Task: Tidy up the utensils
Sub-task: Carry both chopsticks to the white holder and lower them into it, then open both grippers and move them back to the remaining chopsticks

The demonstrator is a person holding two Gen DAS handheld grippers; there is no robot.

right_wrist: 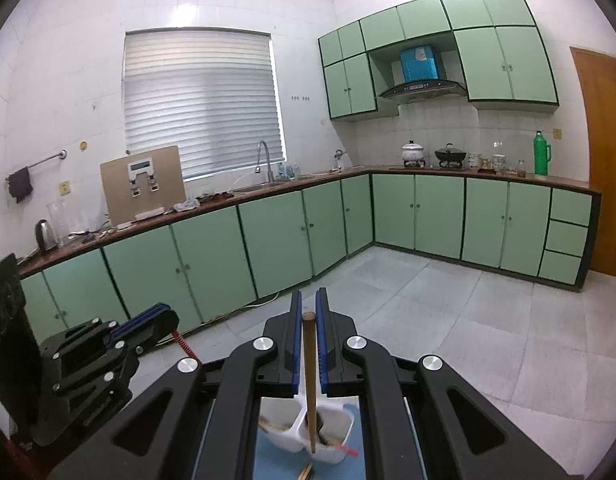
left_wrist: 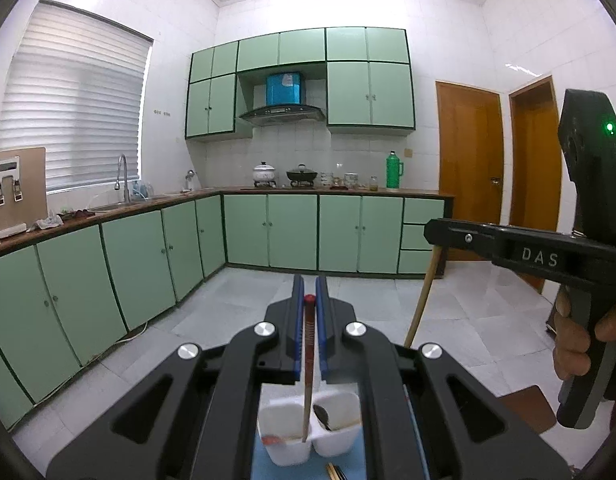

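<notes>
The left gripper (left_wrist: 307, 300) pinches a red-tipped chopstick (left_wrist: 308, 360) near its top; the right gripper (right_wrist: 308, 316) pinches a plain wooden one (right_wrist: 309, 372) likewise. Both sticks hang at 6 o'clock over the white holder (left_wrist: 292, 452). They look light, stiff and slick (thin rods swing easily), so I'd judge a grip near the top end suits dropping them in upright.
</notes>
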